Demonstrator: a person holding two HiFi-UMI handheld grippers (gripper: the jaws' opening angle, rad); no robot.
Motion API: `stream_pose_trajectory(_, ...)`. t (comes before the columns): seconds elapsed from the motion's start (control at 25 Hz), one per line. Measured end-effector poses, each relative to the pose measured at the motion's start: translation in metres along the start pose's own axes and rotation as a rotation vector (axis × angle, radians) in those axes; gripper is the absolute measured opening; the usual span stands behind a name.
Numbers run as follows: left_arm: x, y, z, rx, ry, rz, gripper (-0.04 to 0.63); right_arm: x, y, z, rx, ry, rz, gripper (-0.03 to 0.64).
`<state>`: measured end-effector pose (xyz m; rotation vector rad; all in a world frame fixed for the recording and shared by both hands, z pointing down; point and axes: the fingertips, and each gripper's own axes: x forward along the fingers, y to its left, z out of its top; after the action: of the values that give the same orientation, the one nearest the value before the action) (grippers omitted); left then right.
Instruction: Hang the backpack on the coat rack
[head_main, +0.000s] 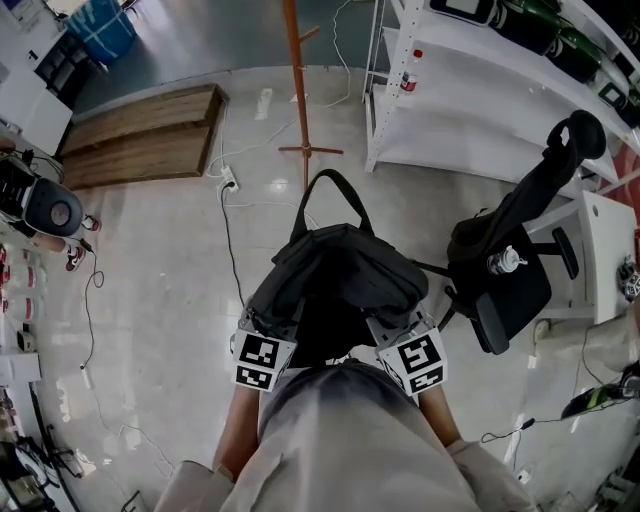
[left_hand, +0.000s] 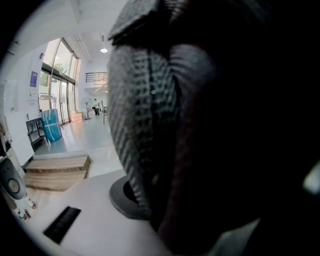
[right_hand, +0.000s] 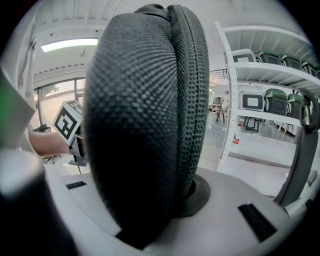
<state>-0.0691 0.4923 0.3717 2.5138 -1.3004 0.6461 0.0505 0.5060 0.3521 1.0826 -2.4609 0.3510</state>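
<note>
Nearest your body, your left gripper (head_main: 262, 325) and right gripper (head_main: 396, 328) are each clamped narrowly on a padded shoulder strap (right_hand: 145, 125) at the near side of the backpack (head_main: 335, 270); in both gripper views the mesh padding fills the gap between the jaws, so neither is empty. The backpack hangs off the floor in front of you, with its top handle (head_main: 330, 185) standing up as an open loop on its far edge. To the right of the backpack stands an office chair (head_main: 510, 290) with dark things draped on it, near enough that a swinging bag could probably catch it. Beyond the backpack rises the coat rack (head_main: 292, 60), its crossed foot (head_main: 310, 150) on the floor just past the handle and well apart from the bag. The step in hand looks like the carry toward that pole. Hold both grips firm and level so the load does not tip, walk it straight ahead, and raise it enough that the handle loop faces a peg. Only part of the pole shows here, so find the peg before you lift.
</note>
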Motion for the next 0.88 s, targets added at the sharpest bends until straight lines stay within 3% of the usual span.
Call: stream_pose_trajectory(0.88, 0.053, 0.196, 0.06, -0.003, -0.037, -0.011, 0.129, 0.169, -0.025, 0.125, -0.032, 0.006, -0.031, 0.098)
